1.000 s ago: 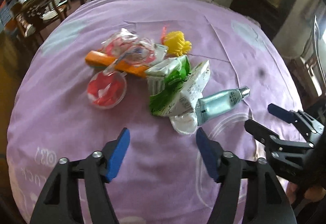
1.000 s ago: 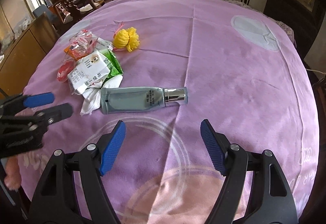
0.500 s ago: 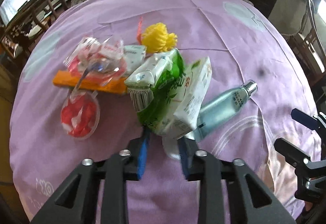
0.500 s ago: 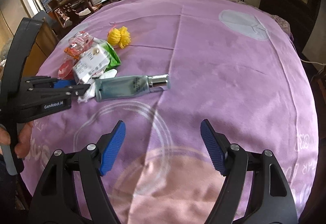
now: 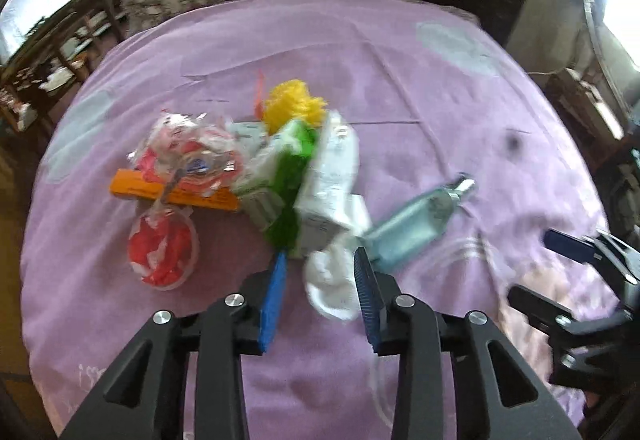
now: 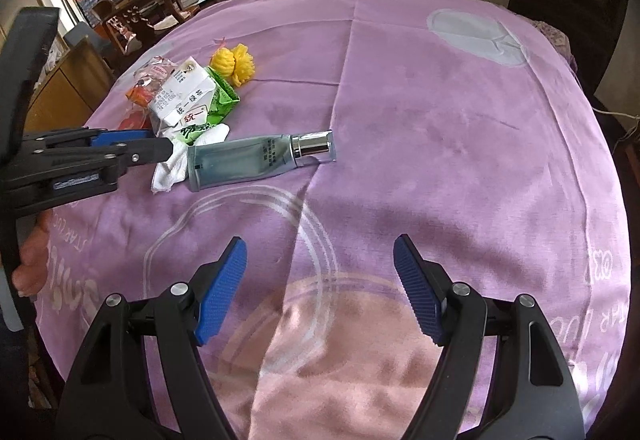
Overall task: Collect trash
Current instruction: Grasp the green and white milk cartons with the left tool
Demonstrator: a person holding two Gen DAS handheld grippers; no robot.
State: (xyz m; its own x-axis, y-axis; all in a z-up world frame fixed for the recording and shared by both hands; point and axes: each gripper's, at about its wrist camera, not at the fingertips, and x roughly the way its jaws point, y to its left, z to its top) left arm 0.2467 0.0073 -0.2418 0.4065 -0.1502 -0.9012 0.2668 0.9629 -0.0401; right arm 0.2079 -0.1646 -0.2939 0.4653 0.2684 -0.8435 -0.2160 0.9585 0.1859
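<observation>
Left wrist view: my left gripper (image 5: 320,280) points steeply down at a purple printed cloth (image 5: 400,79) that covers a wide surface. Its blue-padded fingers (image 5: 274,292) have just been opening and now stand partly spread. A crumpled white paper tissue (image 5: 330,288) lies between them but is not pinched; only one pad seems to brush it. The tissue sits at the near edge of a litter pile, and I judge it feather-light, soft and easy to crush, so I would take it across its bulky middle. Touching it on one side is a pale blue-green squeeze tube with a silver cap (image 5: 412,228), likely smooth and prone to rolling, best gripped across the body. Behind the tissue lies a crushed green-and-white drink carton (image 5: 320,191); whether it holds liquid I cannot tell. Further back are a frilly yellow bundle (image 5: 294,105), a flat orange box (image 5: 176,193) and a crinkled clear wrapper with red print (image 5: 188,143). A clear plastic cup (image 5: 162,252) holds red and white scraps. My right gripper (image 5: 528,264) shows at the frame's edge. Right wrist view: the right gripper (image 6: 320,260) has its fingers spread wide over bare cloth, holding nothing and well apart from the pile. The left gripper (image 6: 160,143) reaches in over the tissue (image 6: 172,171), with the tube (image 6: 244,159) just beside it and the carton (image 6: 184,99) beyond.
</observation>
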